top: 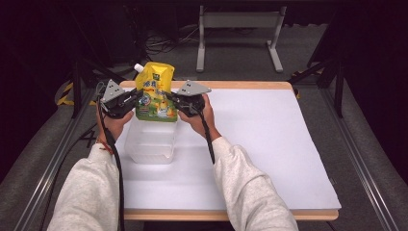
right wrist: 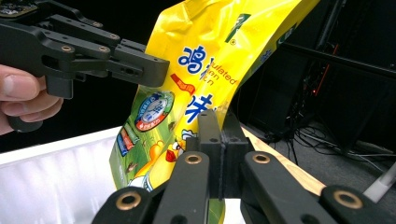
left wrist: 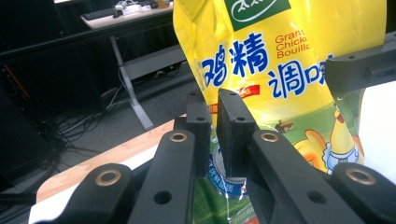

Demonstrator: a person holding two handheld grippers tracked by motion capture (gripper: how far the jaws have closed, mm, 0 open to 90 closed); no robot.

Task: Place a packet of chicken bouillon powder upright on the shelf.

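A yellow and green stand-up pouch (top: 155, 89) of chicken bouillon with blue lettering hangs upright above a clear plastic container (top: 149, 144). A white spout cap (top: 138, 68) sits at its top left corner. My left gripper (top: 137, 98) is shut on the pouch's left edge, and my right gripper (top: 172, 100) is shut on its right edge. In the left gripper view the jaws (left wrist: 215, 116) pinch the pouch (left wrist: 261, 60) near its lower side. In the right gripper view the jaws (right wrist: 219, 126) clamp the pouch (right wrist: 205, 60), with the left gripper (right wrist: 140, 67) across from them.
The container stands at the left of a white sheet (top: 269, 144) that covers a wooden table (top: 231, 214). A grey metal stand (top: 238, 21) and cables lie on the floor behind the table. Dark frame rails run along both sides.
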